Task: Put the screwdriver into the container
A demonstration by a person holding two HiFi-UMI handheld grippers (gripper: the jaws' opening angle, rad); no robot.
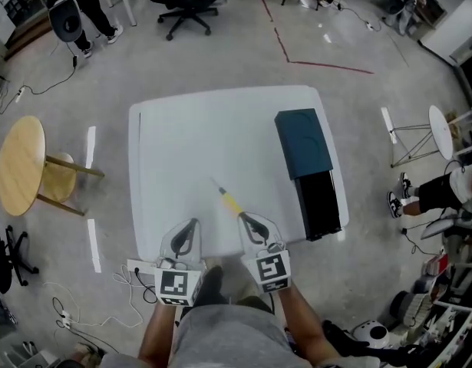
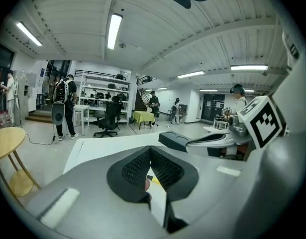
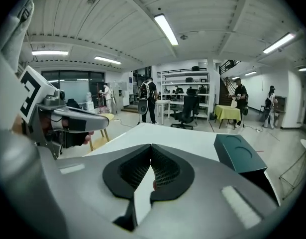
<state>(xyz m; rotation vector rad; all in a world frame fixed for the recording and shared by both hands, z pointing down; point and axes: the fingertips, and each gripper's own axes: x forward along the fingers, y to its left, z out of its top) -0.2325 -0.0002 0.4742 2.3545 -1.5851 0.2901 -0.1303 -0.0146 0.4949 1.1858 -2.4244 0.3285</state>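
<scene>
Your left gripper (image 1: 189, 228) and right gripper (image 1: 249, 222) are both closed and hold nothing, so open the right one wide and pinch the yellow-handled metal screwdriver (image 1: 230, 200), lying on the white table (image 1: 182, 144) at its 11 o'clock, by the fat handle.

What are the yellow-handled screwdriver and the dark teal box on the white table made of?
Yellow-handled screwdriver: handle looks like moulded plastic, solid bright yellow; the thin pale shaft is probably metal, too small to confirm.
Dark teal box: matte, likely plastic or coated board; flat lid with two shallow round recesses, no glare.
</scene>
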